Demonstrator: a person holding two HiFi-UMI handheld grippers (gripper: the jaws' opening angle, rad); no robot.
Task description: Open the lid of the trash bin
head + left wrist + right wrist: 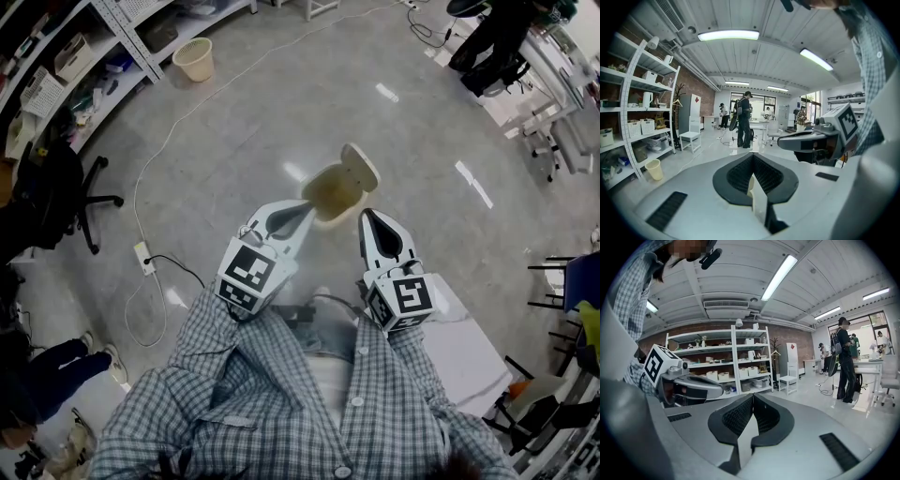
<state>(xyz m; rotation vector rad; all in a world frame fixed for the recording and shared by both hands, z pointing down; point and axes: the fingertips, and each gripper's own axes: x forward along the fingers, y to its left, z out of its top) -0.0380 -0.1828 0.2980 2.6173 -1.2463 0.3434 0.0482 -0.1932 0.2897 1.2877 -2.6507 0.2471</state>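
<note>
A small beige trash bin (333, 194) stands on the grey floor just ahead of me, its lid (361, 167) tipped up and back so the inside shows. My left gripper (306, 210) points at the bin's near left side, jaws closed tip to tip with nothing between them. My right gripper (367, 217) sits beside the bin's near right side, also shut and empty. Both gripper views look level across the room, and the bin is hidden in them. The left gripper (752, 157) shows closed pads, and so does the right gripper (753, 396).
Shelving (84, 66) lines the left wall, with a beige wastebasket (194, 58) in front of it. A black office chair (56, 192) and a power strip with cable (143, 258) lie to my left. A white box (464, 347) is at my right. A person (744, 119) stands far off.
</note>
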